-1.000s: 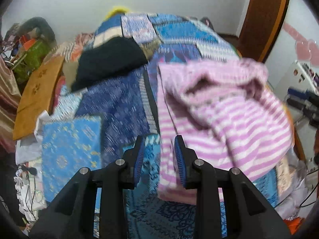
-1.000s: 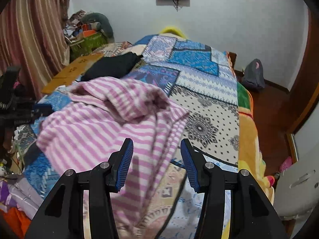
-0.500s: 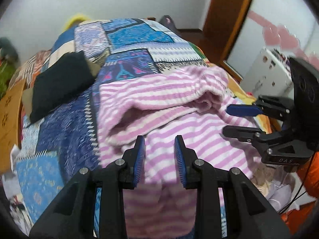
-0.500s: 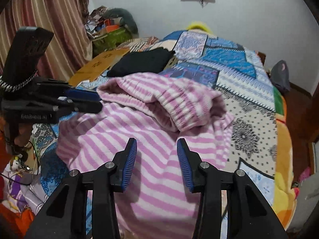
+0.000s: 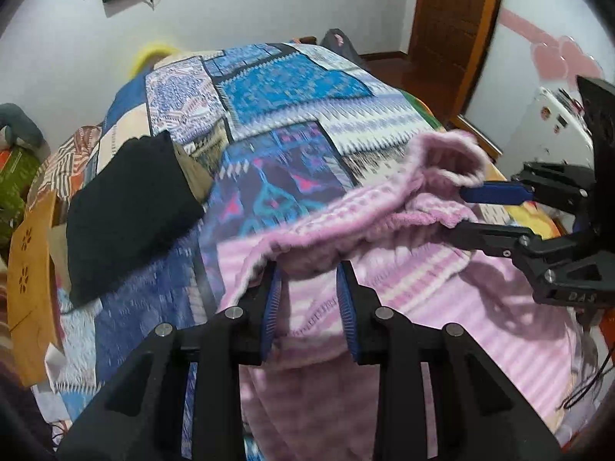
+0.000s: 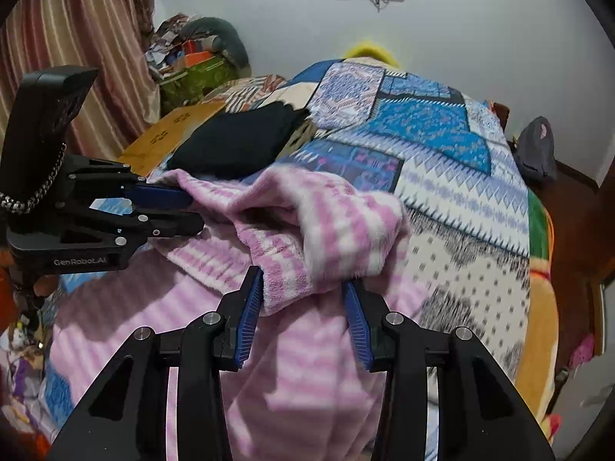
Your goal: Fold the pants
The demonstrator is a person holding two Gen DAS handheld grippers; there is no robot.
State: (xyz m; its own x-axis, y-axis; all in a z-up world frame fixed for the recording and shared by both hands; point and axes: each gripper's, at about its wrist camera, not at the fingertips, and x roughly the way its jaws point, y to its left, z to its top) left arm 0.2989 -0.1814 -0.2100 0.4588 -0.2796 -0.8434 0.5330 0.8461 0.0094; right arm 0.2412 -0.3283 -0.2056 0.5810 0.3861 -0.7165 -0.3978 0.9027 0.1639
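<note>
Pink-and-white striped fleece pants [image 5: 423, 288] [image 6: 307, 223] lie bunched on a patchwork bedspread [image 5: 288, 88], with the waistband raised in a ridge. My left gripper [image 5: 309, 269] [image 6: 196, 213] is open, and the left end of that waistband edge sits between its blue pads. At the other end my right gripper [image 6: 303, 280] [image 5: 457, 211] is also open. A thick fold of the fabric fills the gap between its fingers. I cannot see either pair of pads pressing the cloth. The pant legs hang off the near side of the bed, out of view.
A folded black garment [image 5: 130, 211] [image 6: 238, 142] lies on the bed beyond the pants. A wooden board [image 5: 30, 269] and a striped curtain [image 6: 57, 38] are on the left side. On the right are a brown door [image 5: 453, 19], a grey bag [image 6: 536, 150] and a white appliance [image 5: 557, 126].
Both grippers swept in over the pants and now straddle the raised waistband, one at each end. The right jaws narrowed a little; the left gap is unchanged.
</note>
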